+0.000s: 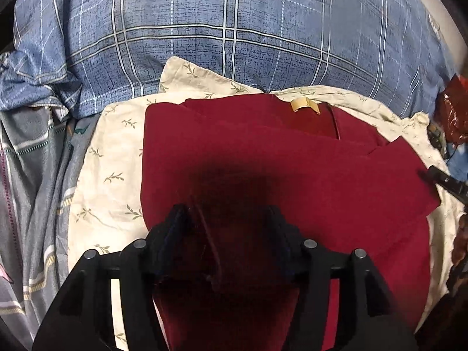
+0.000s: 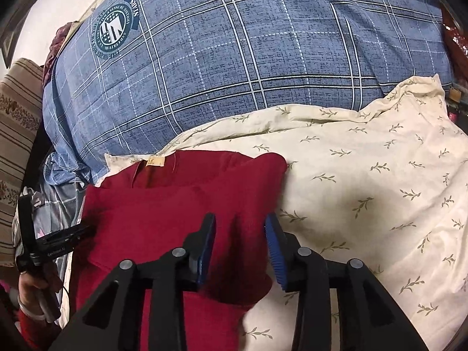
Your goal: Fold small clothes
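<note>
A: Start with the big things. What carries the work?

B: A bed, with a blue plaid duvet [image 2: 234, 58] bulging at the back and a cream leaf-print cloth [image 2: 365, 175] spread in front of it. The red garment [image 1: 278, 169] lies on that cloth, neck label [image 1: 304, 106] toward the duvet, one side already turned in over the body.

A: And the grippers?

B: The left gripper [image 1: 228, 213] is low over the near part of the garment. A raised ridge of red fabric runs up between its fingers, but shadow hides the tips, so I can't tell whether it is pinching. The right gripper [image 2: 240, 228] has its jaws apart, blue pads [image 2: 275, 248] showing, poised over the garment's right edge with nothing gripped.

A: So how is this step done well?

B: My judgement: the next fold wants both near corners taken together. The right gripper should close on the edge through every layer, not just the top one, or the fold will slide open. Lift both sides evenly, carry the hem toward the label, and lay it down square.

A: Any risk?

B: Catching the cream cloth beneath along with the garment. Pinch shallow, right at the red edge
</note>
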A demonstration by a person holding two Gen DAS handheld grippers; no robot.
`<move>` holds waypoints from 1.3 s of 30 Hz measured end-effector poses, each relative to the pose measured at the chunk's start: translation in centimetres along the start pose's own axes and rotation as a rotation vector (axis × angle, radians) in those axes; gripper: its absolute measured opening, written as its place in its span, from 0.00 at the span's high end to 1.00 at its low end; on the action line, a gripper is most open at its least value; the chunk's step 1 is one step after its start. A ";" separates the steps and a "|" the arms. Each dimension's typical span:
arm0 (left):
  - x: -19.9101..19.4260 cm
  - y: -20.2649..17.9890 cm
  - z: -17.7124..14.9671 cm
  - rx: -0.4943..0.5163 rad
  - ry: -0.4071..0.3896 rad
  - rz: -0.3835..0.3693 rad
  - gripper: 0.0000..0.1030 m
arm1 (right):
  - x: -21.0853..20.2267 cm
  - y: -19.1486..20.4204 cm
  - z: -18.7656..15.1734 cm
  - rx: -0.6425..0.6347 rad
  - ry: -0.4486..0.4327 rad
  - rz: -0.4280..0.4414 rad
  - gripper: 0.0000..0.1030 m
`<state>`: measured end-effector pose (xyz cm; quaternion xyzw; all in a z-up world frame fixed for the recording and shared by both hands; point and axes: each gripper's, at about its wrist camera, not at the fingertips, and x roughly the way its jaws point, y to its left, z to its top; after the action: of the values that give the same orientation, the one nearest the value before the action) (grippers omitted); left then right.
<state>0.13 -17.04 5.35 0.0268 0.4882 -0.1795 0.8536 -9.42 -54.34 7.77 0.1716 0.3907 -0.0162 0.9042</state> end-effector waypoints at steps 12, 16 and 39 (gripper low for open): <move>-5.5 -0.1 2.9 -0.058 -0.199 -0.140 0.98 | -1.5 1.0 0.5 -0.054 -0.090 -0.033 0.69; -4.2 1.6 4.1 -0.106 -0.208 -0.083 0.98 | -0.7 1.3 0.5 -0.060 -0.072 -0.019 0.69; -1.0 3.5 0.6 -0.162 -0.105 0.095 0.47 | 2.6 1.7 -2.4 -0.172 0.125 -0.167 0.59</move>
<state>1.30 -13.61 6.05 -0.0286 0.4539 -0.1000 0.8850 -9.01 -51.69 4.94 0.0611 0.4590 -0.0472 0.8851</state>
